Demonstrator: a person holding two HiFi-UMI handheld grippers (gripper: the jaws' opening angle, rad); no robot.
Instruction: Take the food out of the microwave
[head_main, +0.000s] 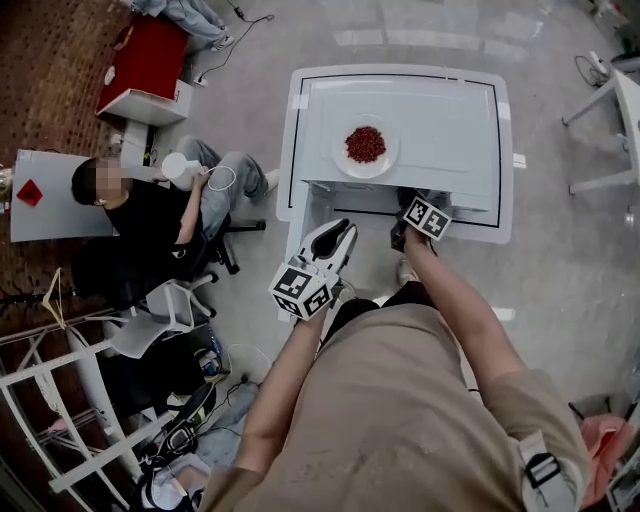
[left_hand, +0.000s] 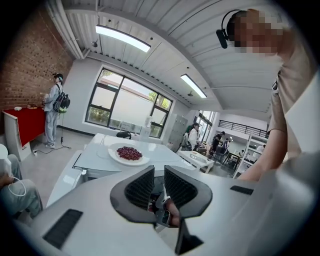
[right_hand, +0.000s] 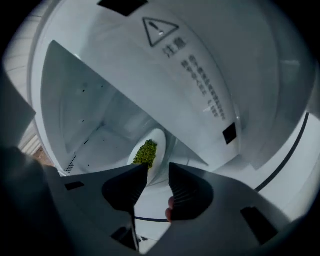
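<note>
White microwave (head_main: 450, 100) fills the top of the head view, w/ a plate of red beans (head_main: 366, 146) sitting on its roof. At the front edge, the right gripper (head_main: 420, 212) is pushed in below that plate, tips out of sight under the roof. Off the front-left corner hangs the left gripper (head_main: 338, 238), pointing toward the microwave, not touching it. A seated person (head_main: 150, 215) is off to the left, well apart.

Left gripper view: the left gripper (left_hand: 159, 182) has its jaws a narrow gap apart, nothing btwn them. The plate of red beans (left_hand: 129, 153) sits ahead of the tips, slightly left, apart from them. A standing person (left_hand: 52, 107) w/ a backpack is far left by a red table (left_hand: 25, 125).

Right gripper view: the right gripper (right_hand: 159, 177) has jaws parted a bit wider, gap empty. The plate of green food (right_hand: 155, 137) lies on the microwave floor just past the tips, in line w/ the jaw at picture left. Can't tell if that tip touches the rim. A warning triangle (right_hand: 160, 29) shows on the white panel above the jaws.
</note>
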